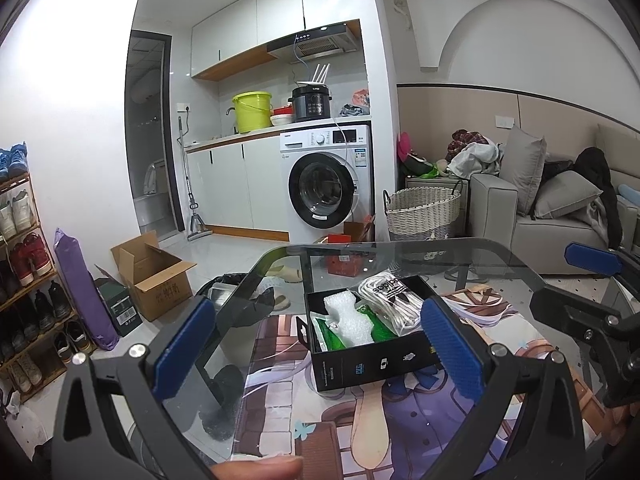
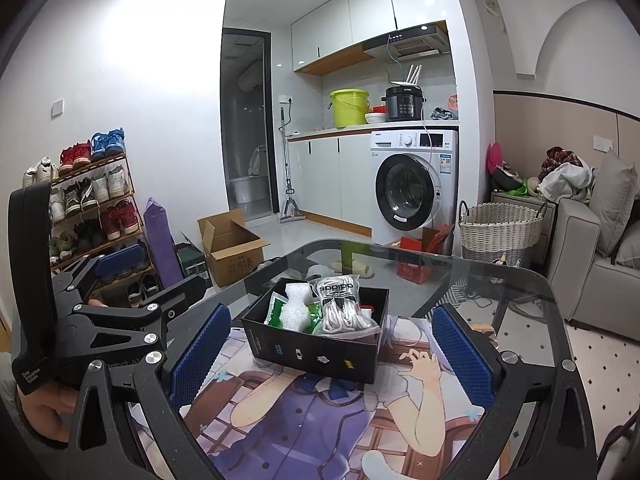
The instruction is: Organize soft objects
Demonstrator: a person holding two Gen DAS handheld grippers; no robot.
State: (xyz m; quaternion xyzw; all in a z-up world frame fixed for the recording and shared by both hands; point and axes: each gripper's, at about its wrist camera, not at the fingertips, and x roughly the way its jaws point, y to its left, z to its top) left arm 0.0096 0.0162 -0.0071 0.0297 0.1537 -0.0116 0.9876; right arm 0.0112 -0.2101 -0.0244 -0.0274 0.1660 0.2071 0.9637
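While both grippers hang spread and empty above a glass table (image 2: pixel 500 280), the left gripper (image 1: pixel 316 348) and the right gripper (image 2: pixel 332 354) each frame a black box (image 2: pixel 316 354) standing on an illustrated mat (image 2: pixel 304 412). Inside the box lie a bagged white cord bundle (image 2: pixel 344 308), white foam (image 2: pixel 294 304) and green packets (image 2: pixel 274 312). Behind stand a washing machine (image 2: pixel 416 188), a wicker basket (image 2: pixel 500 228), a shoe rack (image 2: pixel 96 208), a cardboard box (image 2: pixel 234 248) and a grey sofa (image 2: pixel 584 252).
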